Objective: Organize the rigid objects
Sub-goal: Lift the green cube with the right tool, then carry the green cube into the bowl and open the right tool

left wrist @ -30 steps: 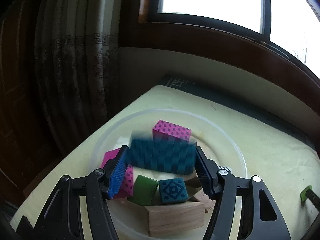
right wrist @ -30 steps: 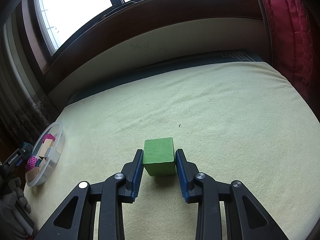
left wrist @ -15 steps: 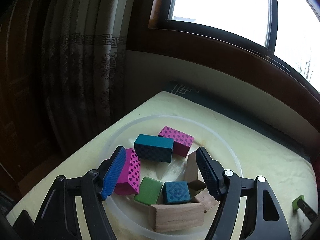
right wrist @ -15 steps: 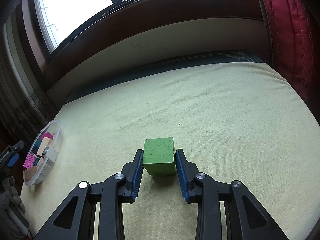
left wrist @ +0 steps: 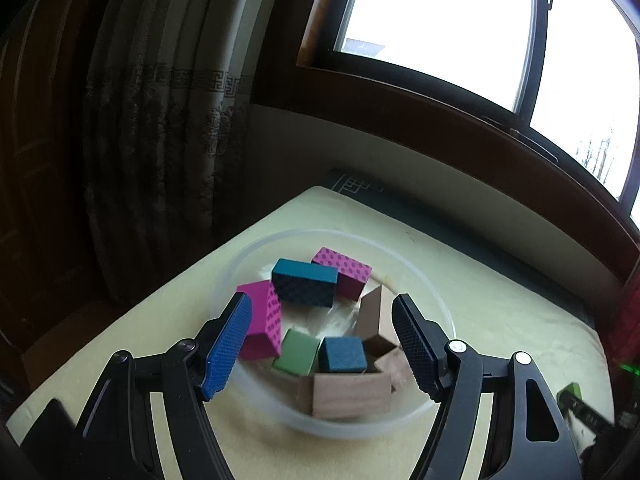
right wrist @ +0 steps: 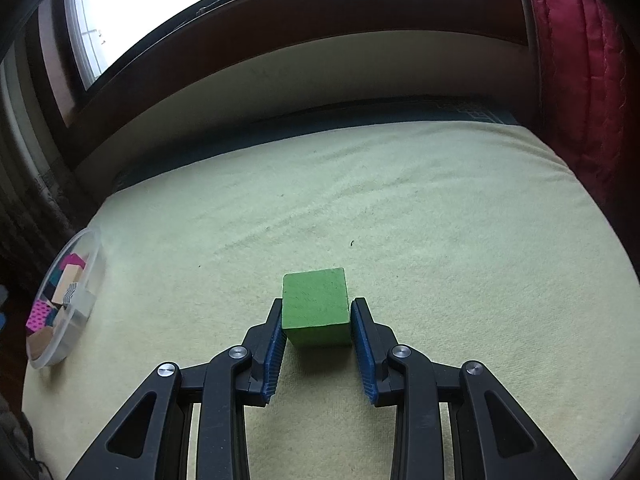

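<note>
A clear plastic bowl (left wrist: 236,280) holds several blocks: a teal block (left wrist: 304,282), two magenta dotted ones (left wrist: 264,320), a small green one (left wrist: 300,352), a teal cube (left wrist: 344,354) and plain wooden pieces (left wrist: 352,394). My left gripper (left wrist: 324,344) hangs open above the bowl with nothing between its fingers. In the right wrist view a green cube (right wrist: 316,306) sits on the pale cloth, and my right gripper (right wrist: 318,320) is shut on its two sides. The bowl (right wrist: 86,300) shows far left there.
The pale green cloth surface (right wrist: 440,220) spreads wide around the cube. A dark curtain (left wrist: 140,140) hangs left of the bowl, a red quilted fabric (right wrist: 580,60) stands at the right, and a window sill (right wrist: 320,20) runs along the back.
My left gripper opened and let the teal block fall into the bowl, then drew back and up. The right gripper stayed still on the green cube.
</note>
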`<state>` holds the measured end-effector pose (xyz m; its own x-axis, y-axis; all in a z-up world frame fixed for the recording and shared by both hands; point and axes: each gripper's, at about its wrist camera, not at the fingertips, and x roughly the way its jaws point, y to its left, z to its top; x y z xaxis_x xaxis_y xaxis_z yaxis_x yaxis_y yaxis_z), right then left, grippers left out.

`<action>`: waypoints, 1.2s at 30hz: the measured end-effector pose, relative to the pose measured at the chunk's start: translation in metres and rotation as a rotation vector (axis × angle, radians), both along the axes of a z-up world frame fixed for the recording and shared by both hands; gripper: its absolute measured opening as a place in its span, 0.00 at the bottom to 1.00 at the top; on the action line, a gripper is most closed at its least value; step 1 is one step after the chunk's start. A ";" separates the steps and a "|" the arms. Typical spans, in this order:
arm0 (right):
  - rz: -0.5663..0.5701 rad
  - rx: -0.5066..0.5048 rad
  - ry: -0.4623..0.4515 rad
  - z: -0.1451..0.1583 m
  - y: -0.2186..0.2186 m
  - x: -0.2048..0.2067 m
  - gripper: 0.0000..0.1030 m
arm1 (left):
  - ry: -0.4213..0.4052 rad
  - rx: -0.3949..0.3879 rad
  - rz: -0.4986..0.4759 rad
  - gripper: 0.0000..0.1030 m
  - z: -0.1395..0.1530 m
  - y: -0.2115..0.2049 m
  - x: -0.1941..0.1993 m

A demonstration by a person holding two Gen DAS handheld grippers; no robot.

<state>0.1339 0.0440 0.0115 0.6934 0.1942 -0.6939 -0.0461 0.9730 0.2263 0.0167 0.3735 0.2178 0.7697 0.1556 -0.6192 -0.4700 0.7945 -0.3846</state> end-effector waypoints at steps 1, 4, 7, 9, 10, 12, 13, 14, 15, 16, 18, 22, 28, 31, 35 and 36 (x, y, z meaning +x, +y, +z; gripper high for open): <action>-0.005 0.005 0.000 0.002 0.001 0.000 0.33 | -0.002 0.010 0.005 0.72 0.000 -0.001 -0.003; -0.003 0.021 -0.017 0.011 0.008 -0.002 0.33 | -0.008 0.026 0.031 0.72 -0.002 0.001 -0.011; 0.029 0.015 -0.048 0.023 0.024 -0.006 0.33 | -0.012 0.013 0.053 0.72 -0.004 0.007 -0.016; 0.063 0.002 -0.074 0.033 0.039 -0.008 0.33 | -0.009 0.005 0.065 0.72 -0.007 0.011 -0.018; 0.086 -0.003 -0.091 0.039 0.049 -0.010 0.32 | -0.006 0.002 0.067 0.72 -0.008 0.012 -0.019; 0.111 -0.004 -0.106 0.045 0.063 -0.012 0.30 | 0.000 -0.009 0.069 0.72 -0.011 0.014 -0.020; 0.123 -0.002 -0.111 0.047 0.068 -0.012 0.30 | 0.001 -0.011 0.069 0.72 -0.013 0.015 -0.020; 0.137 -0.002 -0.116 0.050 0.074 -0.013 0.30 | 0.001 -0.012 0.069 0.72 -0.013 0.015 -0.021; 0.147 -0.003 -0.120 0.051 0.078 -0.013 0.30 | 0.002 -0.014 0.070 0.72 -0.014 0.016 -0.021; 0.154 -0.004 -0.122 0.052 0.081 -0.013 0.30 | 0.002 -0.018 0.070 0.72 -0.015 0.017 -0.021; 0.137 -0.003 -0.125 0.053 0.080 -0.013 0.30 | 0.001 -0.027 0.066 0.72 -0.017 0.018 -0.021; 0.009 0.020 -0.113 0.045 0.051 -0.011 0.67 | -0.002 -0.026 0.069 0.72 -0.017 0.018 -0.022; -0.083 -0.022 -0.053 0.026 0.012 -0.006 0.70 | -0.001 -0.045 0.068 0.72 -0.017 0.018 -0.022; -0.060 -0.039 -0.029 0.019 0.013 -0.002 0.70 | -0.002 -0.041 0.068 0.73 -0.016 0.017 -0.022; -0.021 -0.088 0.015 0.003 0.031 0.007 0.52 | 0.000 -0.044 0.093 0.76 -0.017 0.021 -0.024; -0.017 -0.103 0.030 -0.001 0.033 0.008 0.38 | 0.001 -0.046 0.103 0.76 -0.018 0.022 -0.024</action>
<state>0.1421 0.0775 0.0108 0.6749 0.1093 -0.7298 -0.0241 0.9917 0.1263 -0.0076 0.3958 0.2002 0.7502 0.2055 -0.6285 -0.5491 0.7232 -0.4190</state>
